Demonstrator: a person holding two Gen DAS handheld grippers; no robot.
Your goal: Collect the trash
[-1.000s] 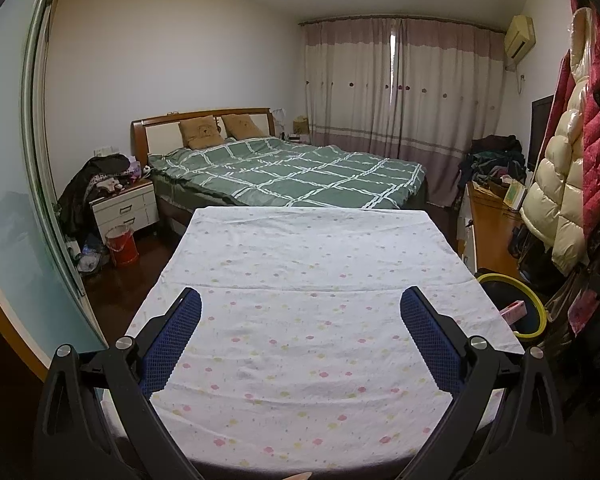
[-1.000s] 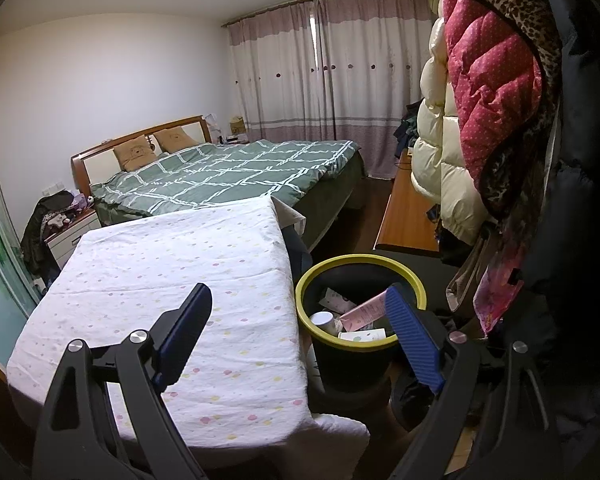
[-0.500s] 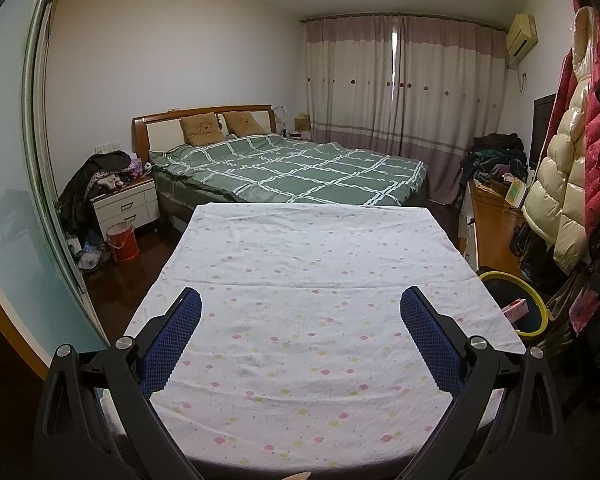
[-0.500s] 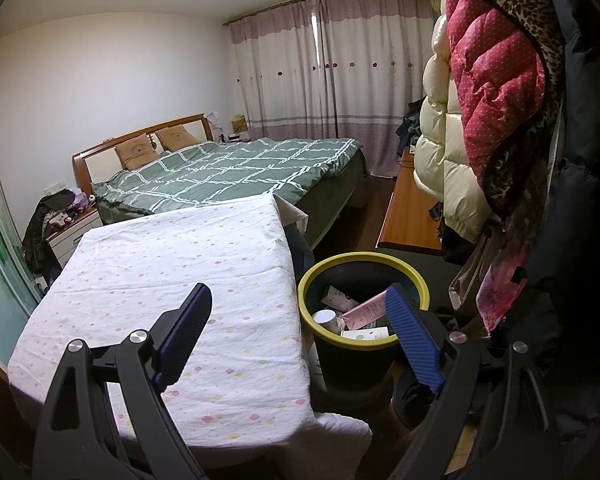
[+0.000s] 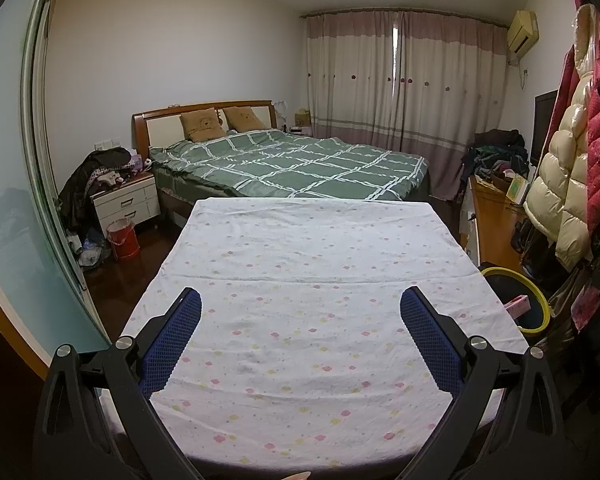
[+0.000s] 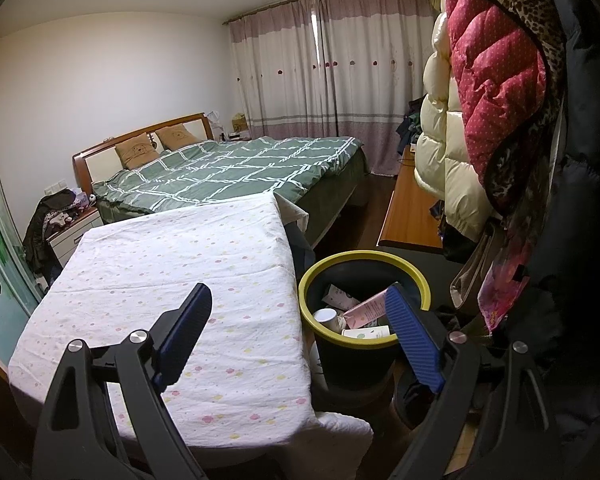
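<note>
Both sets of jaws are released and hold nothing: the left gripper (image 5: 300,316) over the desk (image 5: 308,264), the right gripper (image 6: 300,312) at its right edge, above the yellow-rimmed bin (image 6: 416,276) holding trash (image 6: 366,310). Beyond stands the green bed (image 5: 300,164).

The left wrist view looks level and centred over the near white dotted tablecloth (image 5: 300,280) toward the far green checked bed (image 5: 296,164). The right wrist view sits further right, sharing both, close above the yellow-rimmed black bin (image 6: 414,276).
</note>
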